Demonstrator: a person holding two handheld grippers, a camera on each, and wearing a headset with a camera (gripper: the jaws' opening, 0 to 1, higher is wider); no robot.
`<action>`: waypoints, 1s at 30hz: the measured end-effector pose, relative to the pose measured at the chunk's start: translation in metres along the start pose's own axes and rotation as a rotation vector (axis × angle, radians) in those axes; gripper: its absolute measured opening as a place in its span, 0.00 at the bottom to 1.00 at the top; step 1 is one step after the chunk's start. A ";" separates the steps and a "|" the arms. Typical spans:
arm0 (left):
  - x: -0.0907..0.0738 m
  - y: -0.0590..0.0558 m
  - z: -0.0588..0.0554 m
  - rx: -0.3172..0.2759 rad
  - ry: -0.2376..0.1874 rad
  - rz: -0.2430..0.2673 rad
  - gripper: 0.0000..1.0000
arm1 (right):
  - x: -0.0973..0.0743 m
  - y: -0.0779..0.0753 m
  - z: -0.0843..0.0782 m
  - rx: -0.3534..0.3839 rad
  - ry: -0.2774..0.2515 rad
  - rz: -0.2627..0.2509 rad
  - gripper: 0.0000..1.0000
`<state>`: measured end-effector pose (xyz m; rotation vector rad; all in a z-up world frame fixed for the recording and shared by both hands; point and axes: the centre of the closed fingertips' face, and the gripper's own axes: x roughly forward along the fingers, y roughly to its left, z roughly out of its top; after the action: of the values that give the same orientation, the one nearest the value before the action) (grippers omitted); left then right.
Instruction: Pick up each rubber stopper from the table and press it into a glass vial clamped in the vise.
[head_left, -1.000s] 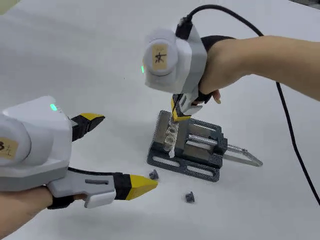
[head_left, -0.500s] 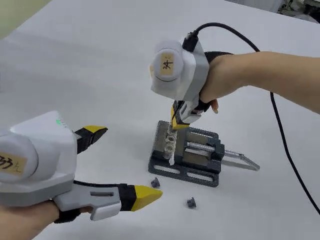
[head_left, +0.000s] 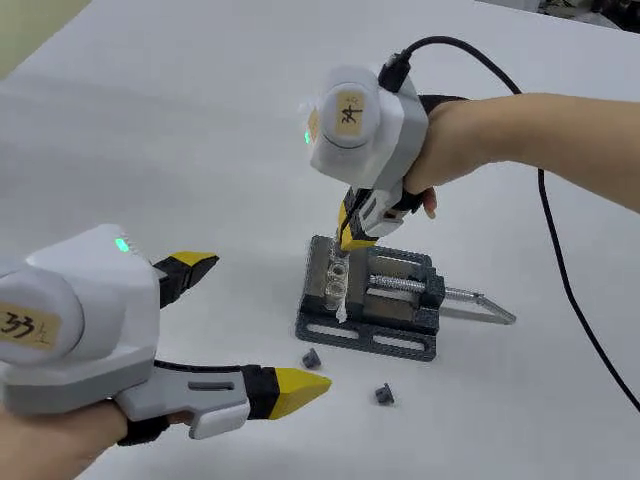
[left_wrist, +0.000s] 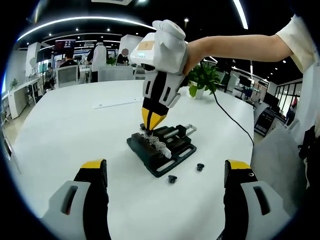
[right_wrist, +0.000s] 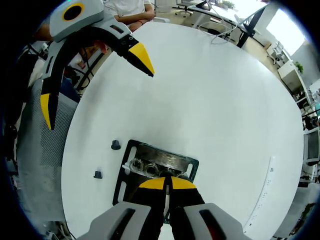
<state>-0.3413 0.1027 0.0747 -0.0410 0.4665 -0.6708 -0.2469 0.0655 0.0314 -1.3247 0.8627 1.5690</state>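
A dark vise (head_left: 385, 318) (left_wrist: 167, 150) (right_wrist: 125, 177) clamps a row of clear glass vials (head_left: 337, 280) (right_wrist: 142, 168). My right gripper (head_left: 348, 242) (left_wrist: 151, 120) (right_wrist: 168, 183) points straight down, its yellow tips shut together just over the far end of that row. I see nothing between the tips. Two small dark rubber stoppers lie on the table by the vise, one (head_left: 311, 357) (left_wrist: 172, 178) (right_wrist: 115, 145) closer to it, the other (head_left: 383, 394) (left_wrist: 200, 166) (right_wrist: 98, 174) further off. My left gripper (head_left: 248, 328) (left_wrist: 165, 167) (right_wrist: 95, 82) hovers open, left of the stoppers.
A handle bar (head_left: 480, 303) sticks out of the vise to the right. The right gripper's black cable (head_left: 570, 290) trails across the white table (head_left: 200, 130). Desks, chairs and a potted plant (left_wrist: 202, 80) stand beyond the table.
The head camera has shifted. The right gripper stays shut over the vials, seemingly a touch higher. The left gripper stays open in much the same place.
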 end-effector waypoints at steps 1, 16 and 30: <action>0.000 0.000 -0.001 0.000 0.001 -0.001 0.97 | 0.000 0.000 0.000 -0.003 0.001 0.001 0.00; -0.003 0.005 -0.001 0.009 0.010 0.005 0.97 | 0.003 -0.005 -0.001 -0.024 -0.007 0.013 0.00; -0.003 0.001 -0.001 0.011 0.012 0.002 0.97 | -0.003 -0.006 -0.001 -0.007 -0.063 -0.026 0.13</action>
<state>-0.3430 0.1051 0.0751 -0.0256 0.4744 -0.6717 -0.2414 0.0664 0.0343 -1.2800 0.7992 1.5865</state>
